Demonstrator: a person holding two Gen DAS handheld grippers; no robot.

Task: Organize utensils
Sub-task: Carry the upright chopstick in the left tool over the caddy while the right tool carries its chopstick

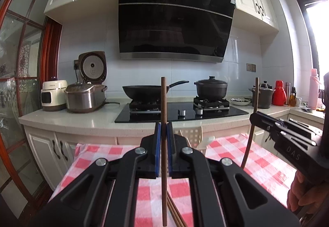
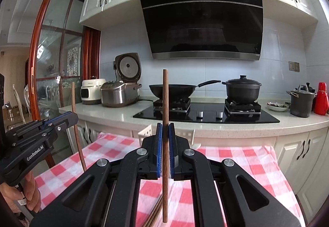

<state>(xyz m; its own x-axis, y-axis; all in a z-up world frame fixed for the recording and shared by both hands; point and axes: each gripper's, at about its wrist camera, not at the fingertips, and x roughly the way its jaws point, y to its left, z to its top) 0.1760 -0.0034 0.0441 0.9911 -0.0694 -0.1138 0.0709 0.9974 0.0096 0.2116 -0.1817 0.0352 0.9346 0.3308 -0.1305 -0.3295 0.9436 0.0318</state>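
In the left wrist view my left gripper [image 1: 163, 126] is shut on a brown wooden chopstick [image 1: 163, 101] that stands upright between its blue pads. To the right, my right gripper [image 1: 254, 116] holds a second upright chopstick [image 1: 251, 136]. The right wrist view shows my right gripper [image 2: 165, 127] shut on its chopstick [image 2: 165, 95], and at the left my left gripper [image 2: 68, 117] with its chopstick [image 2: 77, 138]. Both hang over a table with a red-and-white checked cloth [image 1: 257, 157]. Several more chopsticks [image 1: 175, 213] [image 2: 154, 213] lie on the cloth below the grippers.
A white slotted basket [image 1: 192, 134] [image 2: 147, 131] stands at the table's far edge. Behind it runs a counter with a black hob [image 1: 181, 112], a wok [image 1: 144, 90], a lidded pot [image 1: 211, 87], rice cookers [image 1: 85, 97] and a red flask [image 1: 279, 93]. A hand [image 1: 298, 192] holds the right gripper.
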